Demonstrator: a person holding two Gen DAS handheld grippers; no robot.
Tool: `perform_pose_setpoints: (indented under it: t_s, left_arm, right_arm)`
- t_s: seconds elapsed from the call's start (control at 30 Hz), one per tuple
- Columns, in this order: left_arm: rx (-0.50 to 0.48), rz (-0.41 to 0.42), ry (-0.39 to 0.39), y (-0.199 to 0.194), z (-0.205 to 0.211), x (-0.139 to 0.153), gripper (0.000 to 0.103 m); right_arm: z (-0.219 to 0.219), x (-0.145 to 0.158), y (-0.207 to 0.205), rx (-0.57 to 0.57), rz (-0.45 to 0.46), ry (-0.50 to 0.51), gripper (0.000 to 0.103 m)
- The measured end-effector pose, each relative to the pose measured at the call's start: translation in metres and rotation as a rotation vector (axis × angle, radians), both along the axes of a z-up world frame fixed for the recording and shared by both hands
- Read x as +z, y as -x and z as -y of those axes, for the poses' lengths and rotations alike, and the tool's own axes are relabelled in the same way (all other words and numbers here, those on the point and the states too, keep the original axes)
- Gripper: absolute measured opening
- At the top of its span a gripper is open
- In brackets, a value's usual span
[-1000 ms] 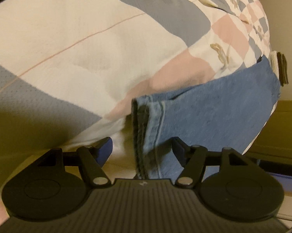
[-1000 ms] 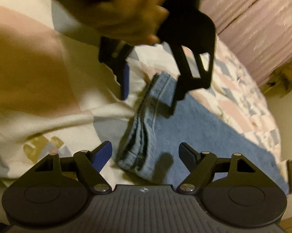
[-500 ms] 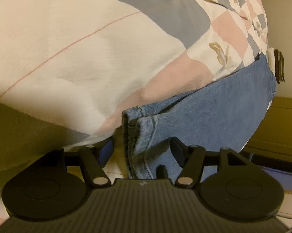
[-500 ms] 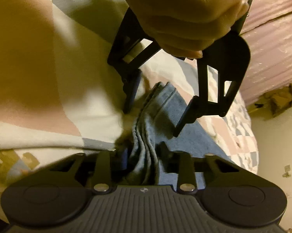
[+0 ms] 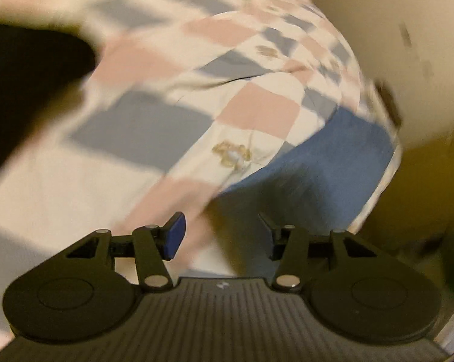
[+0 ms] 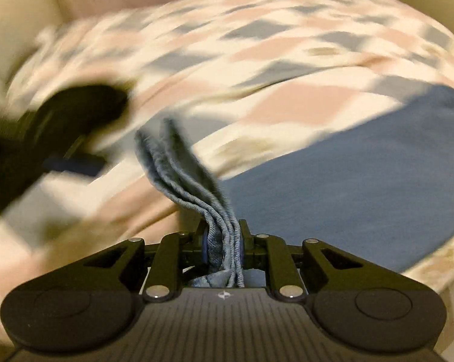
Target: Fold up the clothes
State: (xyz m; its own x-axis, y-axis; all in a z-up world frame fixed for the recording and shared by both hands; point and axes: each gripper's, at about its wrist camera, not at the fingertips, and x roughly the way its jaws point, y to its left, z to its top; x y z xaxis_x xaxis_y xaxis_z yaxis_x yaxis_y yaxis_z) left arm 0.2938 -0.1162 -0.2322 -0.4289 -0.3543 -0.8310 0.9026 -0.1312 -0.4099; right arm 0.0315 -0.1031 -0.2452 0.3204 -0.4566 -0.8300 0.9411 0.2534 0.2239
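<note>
We've got the right gripper (image 6: 224, 247) clenched on the bunched hem end of the jeans (image 6: 362, 175), lifted off the checked bedspread (image 6: 257, 45); the rest of the denim lies flat on the bed's near-right side. Our left gripper (image 5: 221, 235) hangs spread wide w/ nothing in it, above bedspread & jeans. Both views blurred.
</note>
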Motion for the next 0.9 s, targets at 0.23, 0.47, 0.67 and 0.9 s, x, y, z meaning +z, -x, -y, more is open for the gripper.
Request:
perform_pose_setpoints:
  t_s: [0.23, 0.47, 0.67, 0.9]
  left_arm:
    - [-0.393, 0.249, 0.154, 0.149, 0.011, 0.004, 0.049]
    - [-0.377, 0.282, 0.120, 0.255, 0.050, -0.015, 0.051]
    - [-0.341, 0.269, 0.109, 0.309, 0.077, -0.014, 0.052]
    - [-0.370, 0.257, 0.090, 0.332, 0.099, -0.019, 0.057]
  right_arm:
    - [0.079, -0.001, 0.183, -0.077, 0.114, -0.042, 0.016]
    - [0.149, -0.017, 0.327, -0.122, 0.195, -0.097, 0.016]
    - [0.182, -0.008, 0.368, -0.018, 0.129, -0.046, 0.009]
    - [0.198, -0.040, 0.378, -0.045, 0.203, -0.180, 0.022]
